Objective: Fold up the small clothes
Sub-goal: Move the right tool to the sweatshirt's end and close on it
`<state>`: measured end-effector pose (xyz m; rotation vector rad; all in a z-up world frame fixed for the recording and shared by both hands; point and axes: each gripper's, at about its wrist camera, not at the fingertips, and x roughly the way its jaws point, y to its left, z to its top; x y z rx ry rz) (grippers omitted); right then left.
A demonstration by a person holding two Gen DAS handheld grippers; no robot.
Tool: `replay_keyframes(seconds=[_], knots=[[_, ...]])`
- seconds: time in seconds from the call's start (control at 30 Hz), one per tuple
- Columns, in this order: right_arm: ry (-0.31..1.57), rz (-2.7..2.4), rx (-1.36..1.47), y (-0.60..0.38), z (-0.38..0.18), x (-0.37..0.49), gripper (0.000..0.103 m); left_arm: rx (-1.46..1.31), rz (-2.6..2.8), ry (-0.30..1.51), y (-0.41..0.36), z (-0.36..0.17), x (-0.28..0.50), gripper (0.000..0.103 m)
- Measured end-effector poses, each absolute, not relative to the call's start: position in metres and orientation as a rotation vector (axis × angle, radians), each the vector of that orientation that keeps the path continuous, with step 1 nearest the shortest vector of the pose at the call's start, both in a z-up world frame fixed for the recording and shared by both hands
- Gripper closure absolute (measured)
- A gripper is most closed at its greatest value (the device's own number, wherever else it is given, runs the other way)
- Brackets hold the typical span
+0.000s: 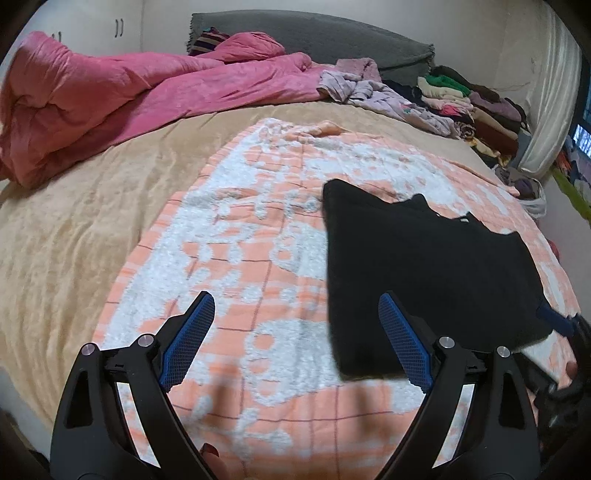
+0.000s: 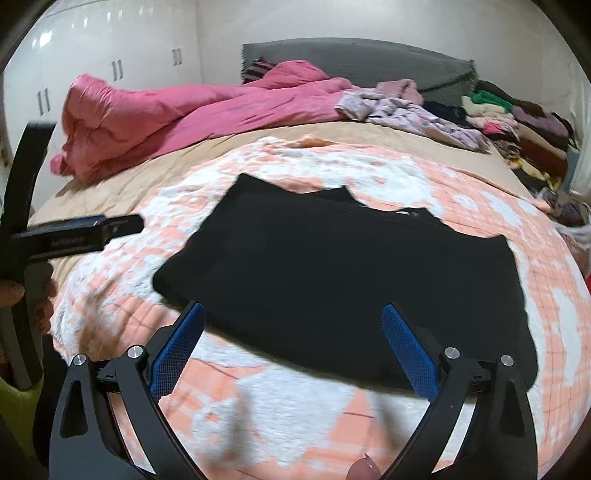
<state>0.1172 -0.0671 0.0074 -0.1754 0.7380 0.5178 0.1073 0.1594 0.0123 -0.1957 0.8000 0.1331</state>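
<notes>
A black garment [image 1: 424,266] lies flat, folded into a rough rectangle, on the peach and white blanket [image 1: 236,258]. My left gripper [image 1: 295,299] hovers open above the blanket, just left of the garment's near left edge, with nothing between its blue pads. In the right wrist view the same black garment [image 2: 332,266] fills the middle. My right gripper [image 2: 292,306] stands wide open over its near edge and holds nothing. A finger of the left gripper [image 2: 110,227] shows at the left, level with the garment's left side.
A crumpled pink duvet [image 1: 92,96] lies at the far left of the bed. Lilac clothes [image 1: 369,92] and a stack of folded clothes [image 1: 472,99] sit at the far right by the grey headboard [image 1: 314,33]. A beige sheet [image 1: 74,221] covers the rest of the bed.
</notes>
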Motion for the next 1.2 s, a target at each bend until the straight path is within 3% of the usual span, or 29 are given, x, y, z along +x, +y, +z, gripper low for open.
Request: replay_keyframes(seconds=[0.13,0.23,1.2], knots=[[0.738,0.561,-0.221,-0.041,0.005,0.110,0.007,-0.202,0.146,0.804,0.169,0.013,0.109,0.019],[0.741,0.581,-0.261,-0.028,-0.002,0.106,0.007,-0.203,0.159,0.806,0.175,0.012,0.110,0.012],[0.736,0.527,-0.493,0.013,-0.065,0.120,0.007,-0.170,0.112,0.882,0.161,-0.012,0.179,0.012]])
